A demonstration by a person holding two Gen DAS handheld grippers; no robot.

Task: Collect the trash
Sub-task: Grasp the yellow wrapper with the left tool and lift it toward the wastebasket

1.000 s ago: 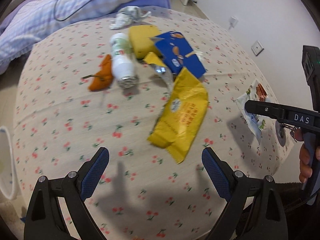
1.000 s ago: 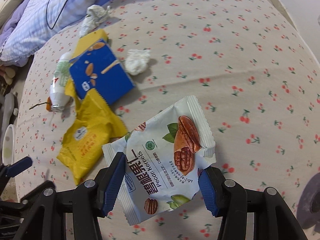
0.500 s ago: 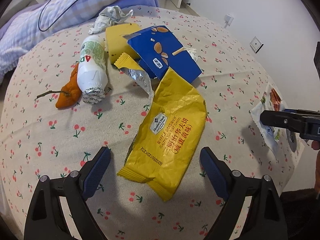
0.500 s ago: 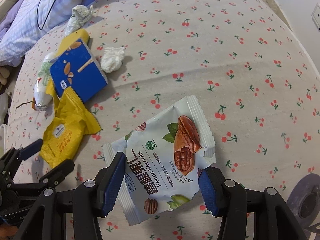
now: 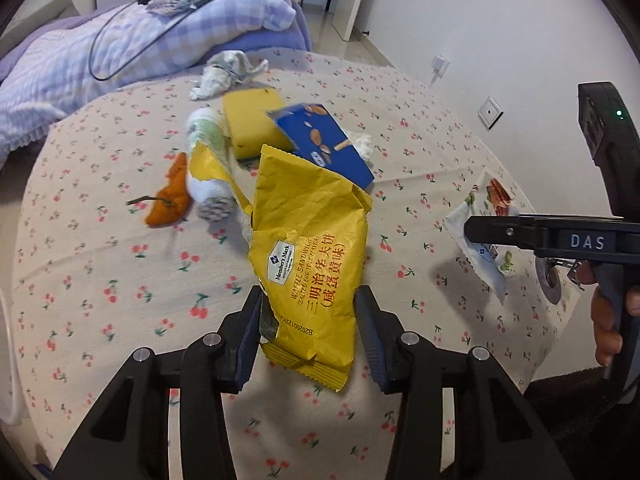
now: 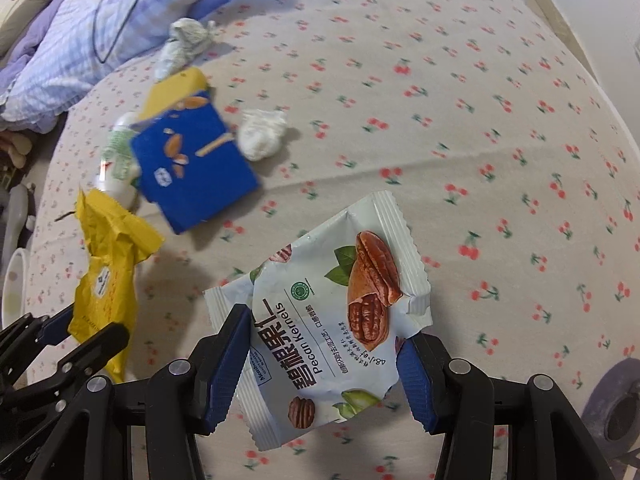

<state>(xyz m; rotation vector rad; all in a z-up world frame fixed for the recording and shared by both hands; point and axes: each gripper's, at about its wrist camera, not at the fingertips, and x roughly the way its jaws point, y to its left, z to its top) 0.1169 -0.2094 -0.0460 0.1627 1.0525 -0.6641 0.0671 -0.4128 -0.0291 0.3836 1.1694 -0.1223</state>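
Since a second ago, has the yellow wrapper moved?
Yes. The yellow wrapper is lifted off the cherry-print tablecloth, clamped in the left gripper.

A bed (image 5: 100,280) under a cream sheet printed with red cherries carries everything. Lying on it toward the far left are an orange peel (image 5: 170,196), a white bottle (image 5: 210,160) on its side, a yellow packet (image 5: 254,122), a blue snack box (image 5: 324,144), a white tissue wad (image 6: 262,134) and a crumpled wrapper (image 5: 224,74). A checked lilac quilt (image 5: 120,56) is heaped at the far edge.

left gripper (image 5: 308,336) now closed, yellow wrapper (image 5: 312,256) lifted
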